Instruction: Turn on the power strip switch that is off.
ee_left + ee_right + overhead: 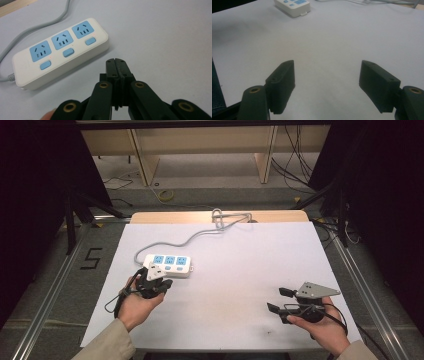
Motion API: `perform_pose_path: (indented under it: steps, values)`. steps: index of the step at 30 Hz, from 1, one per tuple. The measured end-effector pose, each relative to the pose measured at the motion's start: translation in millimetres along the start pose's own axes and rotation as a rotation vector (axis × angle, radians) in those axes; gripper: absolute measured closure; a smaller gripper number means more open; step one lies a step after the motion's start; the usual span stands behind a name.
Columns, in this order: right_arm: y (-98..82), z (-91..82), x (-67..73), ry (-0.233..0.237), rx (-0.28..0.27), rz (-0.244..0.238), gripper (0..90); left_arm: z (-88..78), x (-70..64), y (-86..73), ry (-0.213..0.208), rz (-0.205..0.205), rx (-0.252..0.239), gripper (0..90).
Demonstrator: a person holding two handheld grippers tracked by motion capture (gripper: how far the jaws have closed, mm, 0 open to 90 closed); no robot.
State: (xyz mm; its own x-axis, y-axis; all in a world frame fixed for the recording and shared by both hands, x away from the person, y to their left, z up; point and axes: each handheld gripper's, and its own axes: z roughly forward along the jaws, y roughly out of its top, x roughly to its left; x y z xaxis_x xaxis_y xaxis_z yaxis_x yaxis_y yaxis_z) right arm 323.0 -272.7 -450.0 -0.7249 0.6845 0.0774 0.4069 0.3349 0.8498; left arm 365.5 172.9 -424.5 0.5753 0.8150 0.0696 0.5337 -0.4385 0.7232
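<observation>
A white power strip (170,265) with three blue sockets and blue switches lies on the white table sheet left of centre; its grey cord (200,236) runs to the far edge. In the left gripper view the power strip (60,52) lies just beyond my left gripper (116,61), whose jaws are pressed together with nothing between them. In the high view the left gripper (154,276) sits at the strip's near left corner. My right gripper (279,299) rests at the near right, open and empty. In the right gripper view the right gripper (327,67) faces bare sheet, with the power strip (292,6) far off.
The white sheet (240,270) covers a wooden table (175,216). The cord is coiled at the far edge (220,217). Cables lie on the floor (165,195) beyond the table, and metal rails (50,285) run along both sides.
</observation>
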Motion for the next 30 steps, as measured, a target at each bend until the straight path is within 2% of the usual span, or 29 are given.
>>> perform_pose_path:
  steps: [30]
  values:
    - [-0.4, 0.4, -0.1, 0.000, 0.006, -0.002, 29.1, 17.3, 34.9, 15.7, 0.047, -0.045, 0.038, 89.9]
